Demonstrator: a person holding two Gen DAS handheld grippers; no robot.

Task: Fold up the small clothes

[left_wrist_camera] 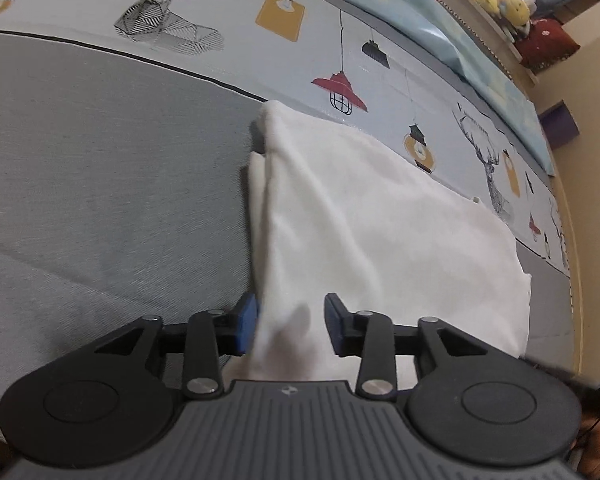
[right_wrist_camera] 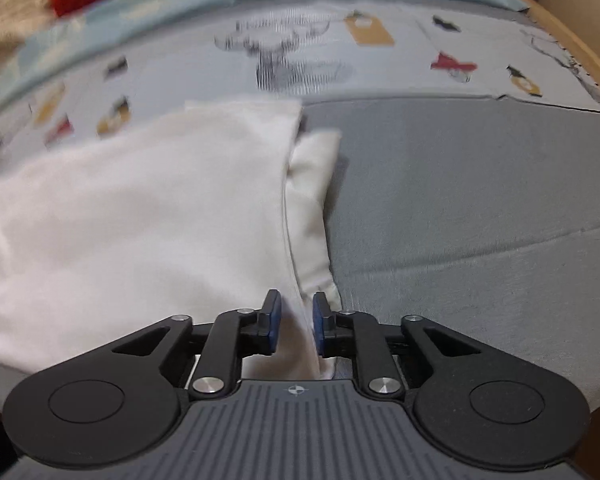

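One white garment (left_wrist_camera: 380,216) lies on the bed (left_wrist_camera: 100,152), where the grey half of the cover meets its printed band, already doubled over with a lower layer peeking out along one side. My left gripper (left_wrist_camera: 290,326) and right gripper (right_wrist_camera: 296,322) both stand with pads parted around its near edge, cloth between them, unclamped. Judging by its size, another fold is probably left.

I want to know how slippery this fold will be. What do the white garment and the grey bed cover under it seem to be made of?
White garment: looks like soft matte knit, probably cotton; it drapes in rounded folds with no sheen and shows a stitched hem. Grey bed cover: seems a woven, matte fabric with a fine heathered grain, creasing in broad ridges. Neither looks slick, though blur leaves the weave uncertain.
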